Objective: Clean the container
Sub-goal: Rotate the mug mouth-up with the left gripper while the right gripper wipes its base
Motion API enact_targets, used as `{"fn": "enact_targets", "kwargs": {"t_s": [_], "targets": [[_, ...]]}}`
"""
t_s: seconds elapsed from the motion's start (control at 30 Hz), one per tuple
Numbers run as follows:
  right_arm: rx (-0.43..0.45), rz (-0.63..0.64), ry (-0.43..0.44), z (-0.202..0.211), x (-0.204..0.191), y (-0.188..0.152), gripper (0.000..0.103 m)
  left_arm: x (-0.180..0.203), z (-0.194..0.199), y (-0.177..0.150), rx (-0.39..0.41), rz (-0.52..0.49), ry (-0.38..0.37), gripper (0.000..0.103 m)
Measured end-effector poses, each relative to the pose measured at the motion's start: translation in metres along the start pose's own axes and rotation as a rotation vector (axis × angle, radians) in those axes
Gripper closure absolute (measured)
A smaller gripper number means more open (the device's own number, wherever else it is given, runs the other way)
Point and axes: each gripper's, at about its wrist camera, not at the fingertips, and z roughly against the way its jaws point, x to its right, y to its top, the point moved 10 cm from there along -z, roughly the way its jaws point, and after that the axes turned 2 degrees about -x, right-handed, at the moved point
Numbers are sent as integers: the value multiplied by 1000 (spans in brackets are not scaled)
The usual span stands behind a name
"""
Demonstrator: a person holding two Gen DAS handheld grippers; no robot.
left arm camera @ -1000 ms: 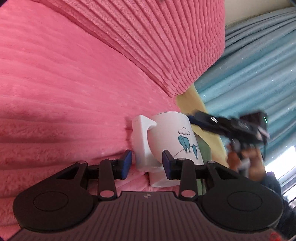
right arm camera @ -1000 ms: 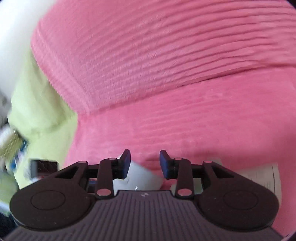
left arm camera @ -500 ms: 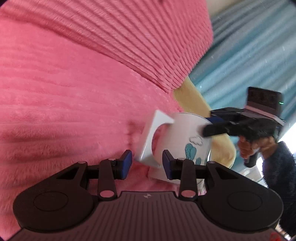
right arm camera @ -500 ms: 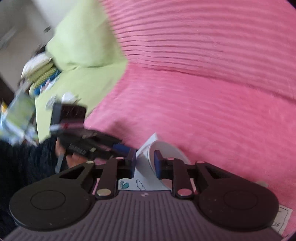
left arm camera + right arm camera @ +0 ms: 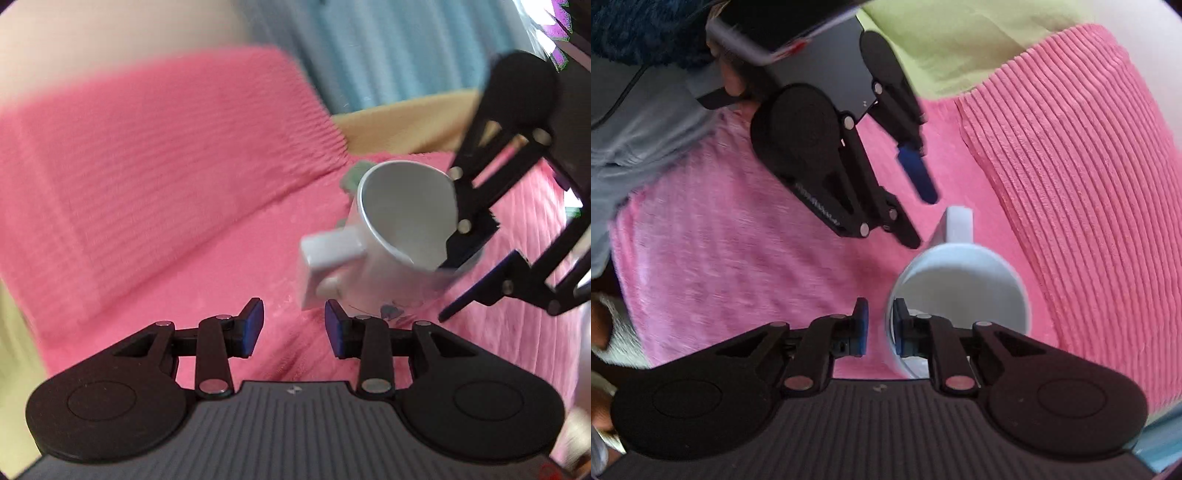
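- Right gripper (image 5: 877,326) is nearly closed, pinching the mug (image 5: 960,280) by its rim: one blue pad sits inside the cup, the other outside against the wall.
- In the left view you can see that same right gripper (image 5: 448,288) coming in from the upper right, one finger dipping into the mug's (image 5: 391,236) mouth and the other running along the outside lower down.
- The mug is white, tilted so its open mouth faces up and toward the left camera, with the squarish handle (image 5: 330,258) sticking out to the left. There's a small bluish print low on its side, too blurry to make out.
- Left gripper (image 5: 293,328) is wide open with nothing in it. It's just below and left of the mug, fingers near the handle but not touching it.
- From the right view the left gripper (image 5: 919,206) comes down from the top, its blue-tipped finger ending just beside the handle (image 5: 958,225), still apart from it.
- Under everything is a pink blanket (image 5: 155,192), fuzzy and ribbed.
- Further out: a blue curtain (image 5: 388,55) in the back, and a green cloth (image 5: 960,40) past the blanket's far edge.
- A hand (image 5: 733,83) is on the left gripper's grip at the top left of the right view.
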Motion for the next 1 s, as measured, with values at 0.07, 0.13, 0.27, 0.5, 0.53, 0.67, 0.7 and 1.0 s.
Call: {"fn": "enact_targets", "kwargs": {"t_s": [0.07, 0.13, 0.27, 0.5, 0.53, 0.67, 0.7, 1.0], "targets": [[-11, -14, -14, 1, -15, -5, 92, 18, 14, 1, 35, -104, 14, 55], [-36, -32, -35, -1, -25, -10, 89, 36, 25, 3, 70, -210, 4, 55], [-82, -92, -65, -1, -31, -25, 88, 73, 40, -3, 97, -469, 13, 55], [-126, -109, -99, 14, -23, -45, 89, 94, 62, 9, 190, -651, 146, 54], [-130, -106, -103, 17, -22, -47, 88, 96, 64, 10, 204, -687, 150, 54], [-113, -90, -111, 25, -20, -51, 89, 113, 62, -1, 235, -864, 128, 53], [-109, -75, -114, 26, -19, -52, 89, 117, 60, -6, 232, -898, 122, 53], [-68, -42, -180, 12, 0, -55, 88, 114, 34, -30, 192, -935, 216, 53]]}}
